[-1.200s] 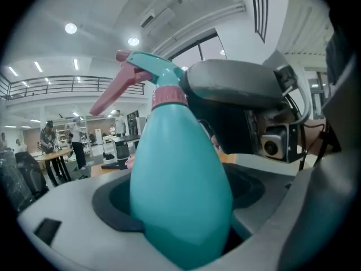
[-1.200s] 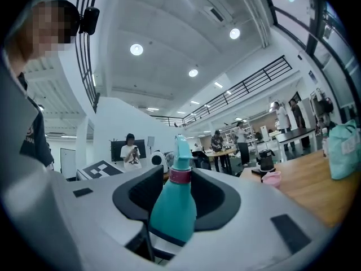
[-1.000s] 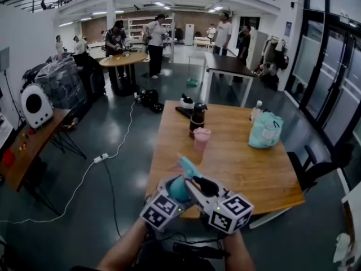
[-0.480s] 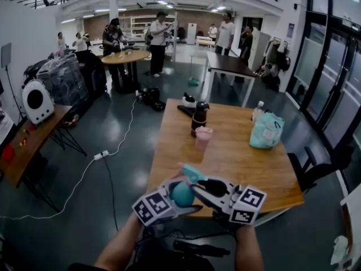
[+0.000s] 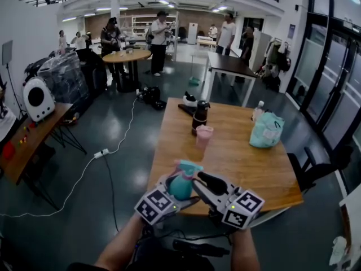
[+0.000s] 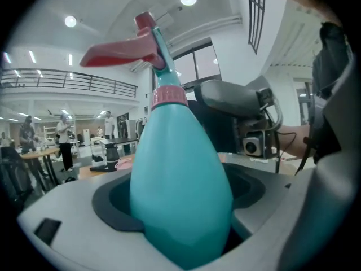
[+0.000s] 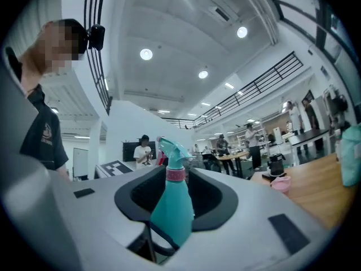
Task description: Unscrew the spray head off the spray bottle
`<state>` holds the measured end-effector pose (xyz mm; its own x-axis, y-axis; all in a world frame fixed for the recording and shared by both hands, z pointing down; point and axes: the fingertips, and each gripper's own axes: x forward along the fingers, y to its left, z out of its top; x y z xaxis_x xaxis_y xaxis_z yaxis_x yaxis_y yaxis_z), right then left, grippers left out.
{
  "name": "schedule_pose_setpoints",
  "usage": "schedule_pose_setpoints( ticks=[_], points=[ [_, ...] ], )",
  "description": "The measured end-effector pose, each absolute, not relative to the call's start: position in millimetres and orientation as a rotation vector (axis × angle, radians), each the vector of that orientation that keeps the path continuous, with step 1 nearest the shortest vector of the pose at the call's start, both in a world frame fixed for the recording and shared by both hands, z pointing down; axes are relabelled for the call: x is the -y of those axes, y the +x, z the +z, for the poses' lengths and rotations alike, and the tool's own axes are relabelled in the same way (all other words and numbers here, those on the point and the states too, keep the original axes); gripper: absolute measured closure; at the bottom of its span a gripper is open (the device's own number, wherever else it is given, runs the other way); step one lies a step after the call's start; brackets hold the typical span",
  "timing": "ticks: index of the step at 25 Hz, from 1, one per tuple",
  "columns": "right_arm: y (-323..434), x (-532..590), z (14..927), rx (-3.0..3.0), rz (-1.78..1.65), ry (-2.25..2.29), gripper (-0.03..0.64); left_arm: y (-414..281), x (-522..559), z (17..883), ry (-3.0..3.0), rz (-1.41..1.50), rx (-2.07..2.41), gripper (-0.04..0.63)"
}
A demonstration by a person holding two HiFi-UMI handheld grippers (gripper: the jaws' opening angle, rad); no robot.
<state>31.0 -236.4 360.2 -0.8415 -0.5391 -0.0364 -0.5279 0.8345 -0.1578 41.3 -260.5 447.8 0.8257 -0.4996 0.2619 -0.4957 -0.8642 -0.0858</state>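
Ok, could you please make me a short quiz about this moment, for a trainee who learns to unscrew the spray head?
1. True or false: the spray head is already off the spray bottle.
2. What do the left tongs grip? A the bottle's body; B the spray head; C nothing.
3. What colour is the collar under the spray head?
Key: 1 false, it sits on the bottle's neck; 2 A; 3 pink.
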Motion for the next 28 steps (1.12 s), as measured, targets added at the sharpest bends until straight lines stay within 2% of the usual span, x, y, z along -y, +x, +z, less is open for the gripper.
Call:
schedule_pose_setpoints(
  ticks=[10,28],
  points=[
    [18,243,371,-2.865,-0.260,-1.110,0.488,38,267,459,-2.905,-0.544,-0.977,0.162],
    [29,206,355,-2.986,-0.229,-0.360,0.489,60,211,435,-3.082,-0.339,-0.450,0.163]
  ],
)
